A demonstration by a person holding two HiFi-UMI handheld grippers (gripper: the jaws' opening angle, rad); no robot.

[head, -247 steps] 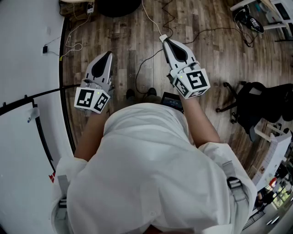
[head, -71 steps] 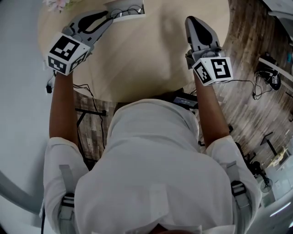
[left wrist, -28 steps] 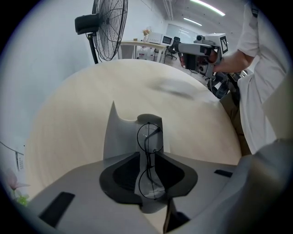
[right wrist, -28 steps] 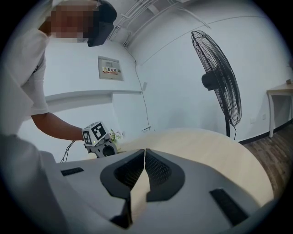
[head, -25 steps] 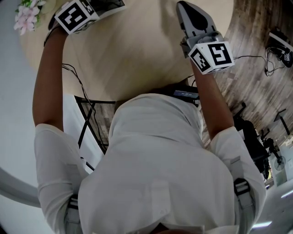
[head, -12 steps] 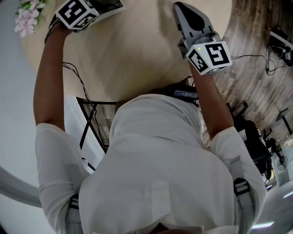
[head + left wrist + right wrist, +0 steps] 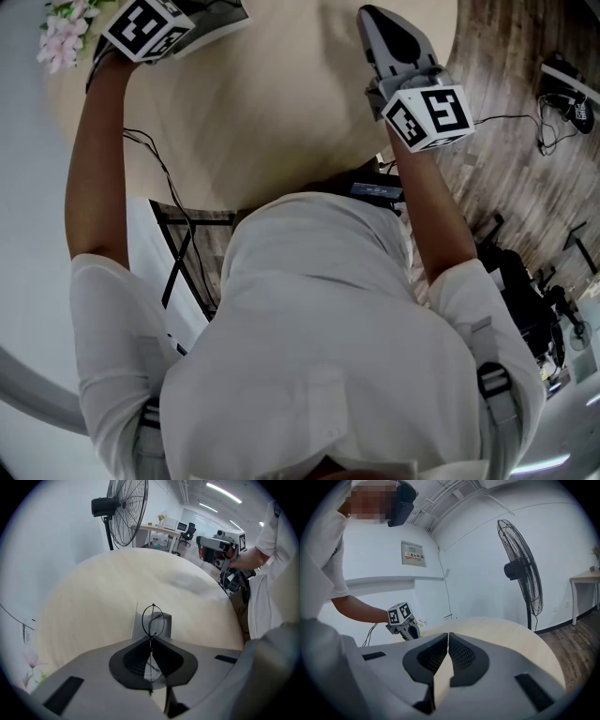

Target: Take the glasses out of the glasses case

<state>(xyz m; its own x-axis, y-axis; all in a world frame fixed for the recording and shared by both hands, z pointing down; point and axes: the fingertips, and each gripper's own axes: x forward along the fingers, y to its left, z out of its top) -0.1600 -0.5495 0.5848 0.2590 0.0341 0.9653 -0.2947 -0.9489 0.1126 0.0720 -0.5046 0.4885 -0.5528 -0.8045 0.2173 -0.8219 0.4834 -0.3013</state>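
Observation:
Thin black wire glasses hang between the jaws of my left gripper, which points steeply down at the round beige table. Its jaws are closing, and the pads pinch the wire frame, one round lens ring sticking out beyond the tips. Just beneath lies the open grey glasses case, seen at the table's far edge as the case in the head view, beside the left marker cube. My right gripper is shut with nothing between its jaws and held level over the table's right side, well clear of the case.
Pink flowers sit at the table's far left. A standing fan rises beyond the table. The table's near edge runs just in front of the person's body, with cables and wooden floor to the right.
In the head view the left gripper's marker cube has shifted slightly to the left near the case. The right gripper has hardly moved.

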